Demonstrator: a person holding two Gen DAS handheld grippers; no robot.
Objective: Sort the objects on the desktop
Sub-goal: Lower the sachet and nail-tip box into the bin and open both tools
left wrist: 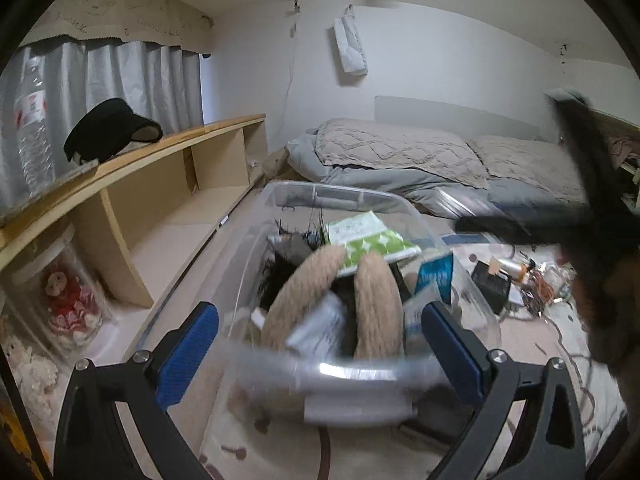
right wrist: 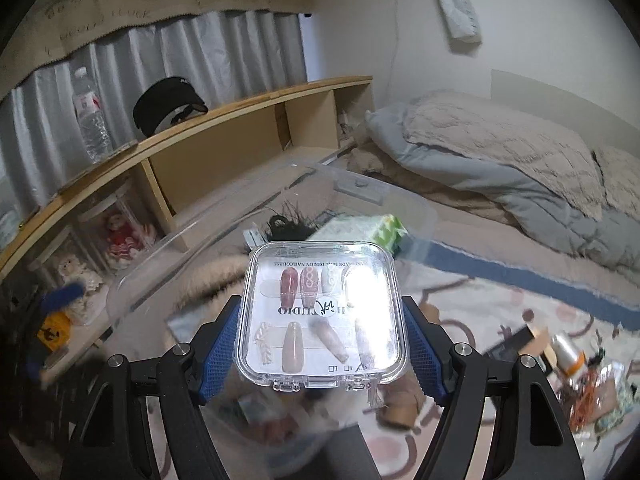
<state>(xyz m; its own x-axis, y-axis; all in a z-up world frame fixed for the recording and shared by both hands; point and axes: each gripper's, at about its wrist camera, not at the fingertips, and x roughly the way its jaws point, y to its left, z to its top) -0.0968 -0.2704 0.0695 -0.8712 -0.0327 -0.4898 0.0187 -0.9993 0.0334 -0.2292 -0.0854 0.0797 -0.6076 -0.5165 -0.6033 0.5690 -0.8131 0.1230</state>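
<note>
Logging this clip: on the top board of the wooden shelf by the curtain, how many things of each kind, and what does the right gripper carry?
Water bottles: 1
Black visors: 1
Total on the wooden shelf top that I can make out: 2

Clear cases of press-on nails: 1, clamped between the right gripper fingers.

Glossy clear plastic nail case (right wrist: 322, 312), transparent smooth plastic bin (left wrist: 420, 216), rough tan rope (left wrist: 376, 304), matt wooden shelf (left wrist: 160, 148)
</note>
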